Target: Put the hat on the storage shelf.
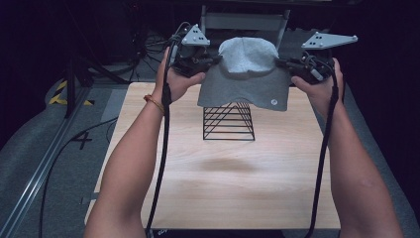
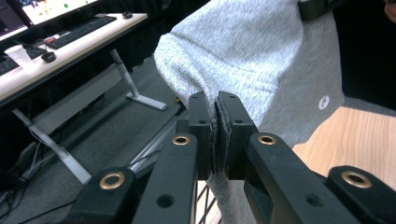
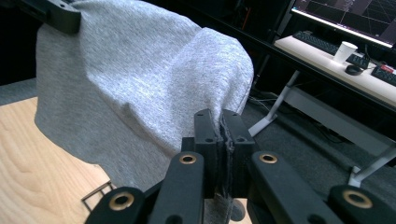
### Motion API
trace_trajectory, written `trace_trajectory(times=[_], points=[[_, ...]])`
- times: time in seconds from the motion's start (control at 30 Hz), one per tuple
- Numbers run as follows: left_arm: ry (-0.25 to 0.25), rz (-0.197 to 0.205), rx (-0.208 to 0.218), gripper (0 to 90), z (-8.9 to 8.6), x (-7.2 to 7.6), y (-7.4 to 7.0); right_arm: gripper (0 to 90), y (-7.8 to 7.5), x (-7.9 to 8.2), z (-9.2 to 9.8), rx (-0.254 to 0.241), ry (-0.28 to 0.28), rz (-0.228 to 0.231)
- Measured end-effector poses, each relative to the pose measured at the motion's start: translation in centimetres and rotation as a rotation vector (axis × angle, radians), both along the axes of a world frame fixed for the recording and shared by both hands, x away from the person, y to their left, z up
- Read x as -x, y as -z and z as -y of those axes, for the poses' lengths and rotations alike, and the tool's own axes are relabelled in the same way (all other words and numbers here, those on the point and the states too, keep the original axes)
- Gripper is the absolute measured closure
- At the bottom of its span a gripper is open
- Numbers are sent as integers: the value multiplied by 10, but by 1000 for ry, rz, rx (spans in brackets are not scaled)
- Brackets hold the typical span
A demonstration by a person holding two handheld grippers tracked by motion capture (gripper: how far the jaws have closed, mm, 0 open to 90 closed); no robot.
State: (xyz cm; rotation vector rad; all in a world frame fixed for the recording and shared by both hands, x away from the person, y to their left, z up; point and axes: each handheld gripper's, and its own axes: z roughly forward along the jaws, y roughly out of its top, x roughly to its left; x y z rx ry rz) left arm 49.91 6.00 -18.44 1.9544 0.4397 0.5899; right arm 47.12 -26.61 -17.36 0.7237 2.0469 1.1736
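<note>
1. Work surface: light wooden table [image 1: 218, 188], grain visible, evenly lit from above.
2. Floor: grey carpet [image 1: 59, 148]; metal rail [image 1: 34, 183] beside the table's left edge; yellow-and-black hazard tape [image 1: 62, 94] at far left.
3. Surroundings beyond the table: dark, with loose cables [image 1: 143, 49].
4. Furniture: white-legged desk [image 3: 336, 60] carrying a keyboard [image 3: 322, 42], a paper cup [image 3: 344, 51] and a lit monitor [image 3: 345, 18].

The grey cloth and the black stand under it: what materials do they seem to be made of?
The grey cloth looks like a soft knitted fabric, perhaps cotton jersey: it has a fine heathered weave and a matte surface, and it drapes in folds. The black stand seems to be thin metal wire with a dark matte coating: its bars are straight, slim and rigid.
</note>
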Motion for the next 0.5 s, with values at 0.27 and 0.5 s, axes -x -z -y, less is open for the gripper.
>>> trace_trajectory(times=[0.27, 0.5], points=[[-33, -20, -8, 849, -2, -19, 9, 865, 9, -23, -10, 17, 5, -24], [-44, -38, 2, 849, -1, -29, 19, 864, 22, -37, -10, 2, 17, -46]])
